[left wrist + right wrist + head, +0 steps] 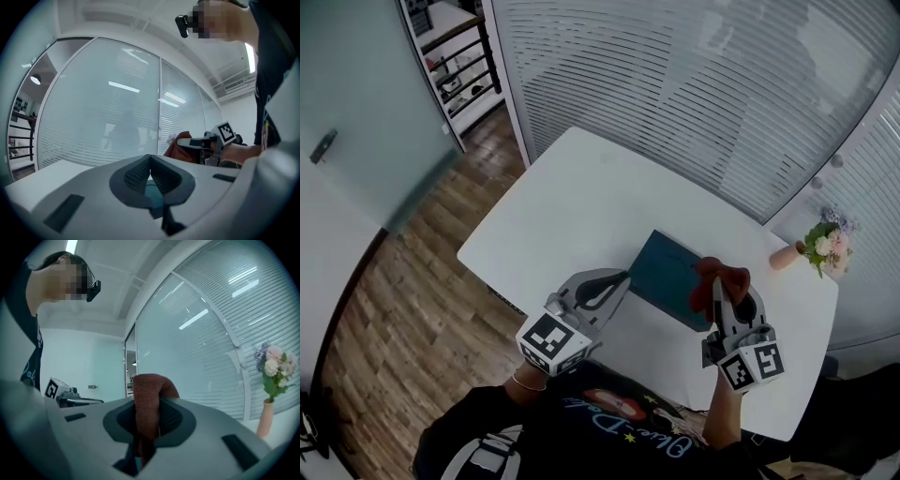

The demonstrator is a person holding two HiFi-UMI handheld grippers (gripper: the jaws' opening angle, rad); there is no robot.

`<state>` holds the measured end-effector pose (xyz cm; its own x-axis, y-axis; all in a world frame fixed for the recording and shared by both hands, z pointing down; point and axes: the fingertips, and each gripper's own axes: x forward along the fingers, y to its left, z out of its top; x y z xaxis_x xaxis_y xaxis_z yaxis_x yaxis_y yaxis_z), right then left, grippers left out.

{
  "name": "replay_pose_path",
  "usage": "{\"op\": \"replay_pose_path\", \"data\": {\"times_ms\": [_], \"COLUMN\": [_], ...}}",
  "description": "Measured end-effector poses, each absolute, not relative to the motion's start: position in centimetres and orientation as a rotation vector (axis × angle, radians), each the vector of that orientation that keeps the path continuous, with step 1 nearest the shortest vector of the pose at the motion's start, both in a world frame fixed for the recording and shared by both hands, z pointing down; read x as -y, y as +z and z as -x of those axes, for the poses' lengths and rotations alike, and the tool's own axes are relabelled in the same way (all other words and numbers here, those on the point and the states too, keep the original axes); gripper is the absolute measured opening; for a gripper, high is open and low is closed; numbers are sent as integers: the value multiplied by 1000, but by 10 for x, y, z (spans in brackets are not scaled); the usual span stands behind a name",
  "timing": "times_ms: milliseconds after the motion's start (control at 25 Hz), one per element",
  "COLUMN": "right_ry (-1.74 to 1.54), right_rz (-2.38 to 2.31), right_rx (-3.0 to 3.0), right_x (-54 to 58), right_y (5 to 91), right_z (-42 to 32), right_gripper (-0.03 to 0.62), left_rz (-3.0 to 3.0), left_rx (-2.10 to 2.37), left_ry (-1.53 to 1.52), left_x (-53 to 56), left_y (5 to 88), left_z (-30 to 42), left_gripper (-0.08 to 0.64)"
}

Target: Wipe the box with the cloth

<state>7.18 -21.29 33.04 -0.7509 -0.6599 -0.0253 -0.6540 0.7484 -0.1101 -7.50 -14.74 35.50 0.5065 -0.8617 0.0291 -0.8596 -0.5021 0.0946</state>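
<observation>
A dark teal box [666,267] lies flat on the white table [572,202], close to its near edge. My right gripper [717,283] is shut on a rust-red cloth [720,274] and holds it over the box's right end. In the right gripper view the cloth [147,394] is pinched between the pads and bulges above them. My left gripper [625,277] is shut, its tips at the box's left edge. In the left gripper view the pads meet at the tip [150,158], and a strip of teal box [153,194] shows below them.
A small vase [786,255] of pink and white flowers [823,244] stands at the table's right side, beyond the box. Frosted glass walls with blinds enclose the table's far sides. A wooden floor and a shelf unit [455,56] lie to the left.
</observation>
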Motion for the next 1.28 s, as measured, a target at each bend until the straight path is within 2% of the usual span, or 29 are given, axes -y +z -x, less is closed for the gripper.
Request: {"op": "replay_pose_path", "data": {"times_ms": [240,360,920,1280], "right_ry": [366,498,567,303], "right_rz": [1092,1124,1144,1060], "right_rx": [-3168,-3281,-3605,-3772], "right_x": [267,287,351,342], "right_y": [344,359,461,507], "right_z": [14,42,84,100], "right_gripper": [54,54,54,54], "left_rz": [-2607,-2631,-2630,-2589], "left_rx": [1520,1483,1302,1324], "left_ry": [-25,-43,-103,-121], "left_x": [182,199,246,251], "left_y": [371,370,402,407], "left_z": [134,148,150,177], "left_gripper": [5,5,5,5]}}
